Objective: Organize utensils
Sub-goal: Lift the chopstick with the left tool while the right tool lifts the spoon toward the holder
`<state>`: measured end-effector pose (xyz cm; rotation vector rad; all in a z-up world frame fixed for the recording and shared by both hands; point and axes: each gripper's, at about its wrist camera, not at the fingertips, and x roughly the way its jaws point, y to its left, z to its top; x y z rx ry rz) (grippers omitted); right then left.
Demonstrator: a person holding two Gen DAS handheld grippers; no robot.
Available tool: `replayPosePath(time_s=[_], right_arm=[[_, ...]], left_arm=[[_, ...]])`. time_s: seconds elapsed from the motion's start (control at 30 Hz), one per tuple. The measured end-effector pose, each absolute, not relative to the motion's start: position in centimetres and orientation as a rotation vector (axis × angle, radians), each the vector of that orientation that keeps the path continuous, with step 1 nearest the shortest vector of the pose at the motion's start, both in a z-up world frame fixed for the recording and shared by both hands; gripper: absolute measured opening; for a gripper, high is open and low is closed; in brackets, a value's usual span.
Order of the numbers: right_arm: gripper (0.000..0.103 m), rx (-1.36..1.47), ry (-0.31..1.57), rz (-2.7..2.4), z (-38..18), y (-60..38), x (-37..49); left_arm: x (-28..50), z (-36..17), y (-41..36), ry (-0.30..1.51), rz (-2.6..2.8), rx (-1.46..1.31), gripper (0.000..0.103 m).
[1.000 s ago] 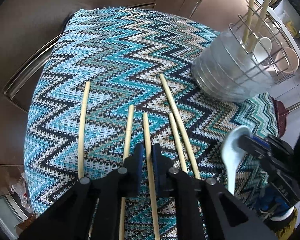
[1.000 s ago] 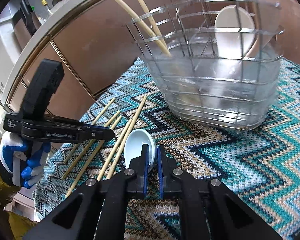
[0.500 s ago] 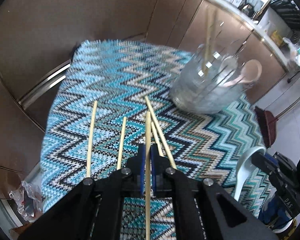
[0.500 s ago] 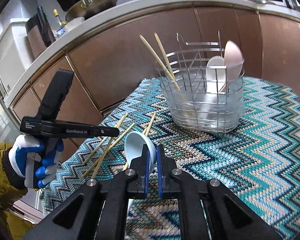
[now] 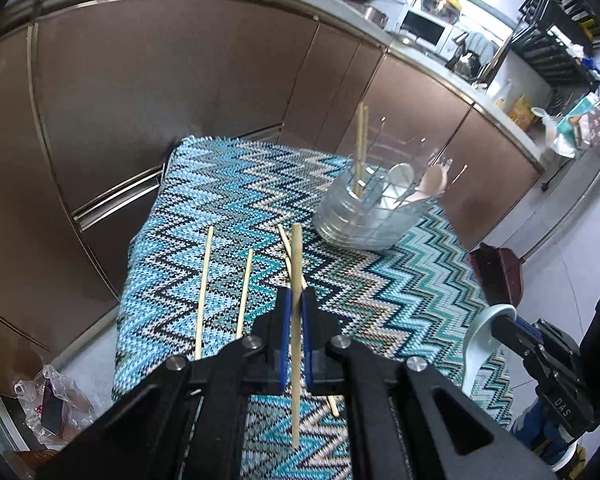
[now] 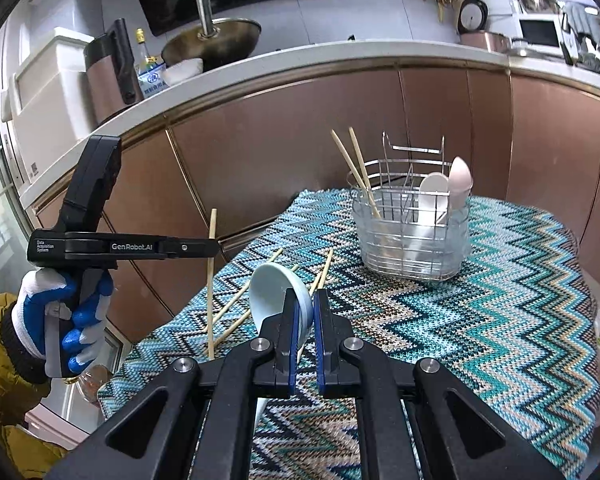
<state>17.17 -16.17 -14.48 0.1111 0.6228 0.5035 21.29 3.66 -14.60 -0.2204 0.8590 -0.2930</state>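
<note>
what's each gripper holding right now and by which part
The left gripper pinches a chopstick near its middle. The right gripper pinches a pale blue spoon by the bowl's rim.

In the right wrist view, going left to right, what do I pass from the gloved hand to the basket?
Gloved hand → held chopstick → blue spoon → basket chopsticks → white spoon → pink spoon, those last three standing in the wire basket.
</note>
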Motion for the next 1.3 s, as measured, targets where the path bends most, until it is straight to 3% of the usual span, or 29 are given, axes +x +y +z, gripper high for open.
replayPosePath(time_s=[0.63, 1.0, 1.3], right_arm=[[0.007, 0.071, 0.393, 0.323, -6.7, -18.4, 15.1], [0.007, 0.082, 0.251, 0.270, -4.1, -19.6, 22.5], [0.007, 0.044, 0.181, 0.199, -4.5, -19.9, 29.3]], left_arm=[[18.8, -5.0, 1.7, 0.652, -0.401, -0.234, 0.005], [25.5, -0.7, -1.4, 0.523, -0.449, -0.255, 0.005], [32.3, -1.2, -3.6, 0.435, -0.440, -0.295, 0.005]])
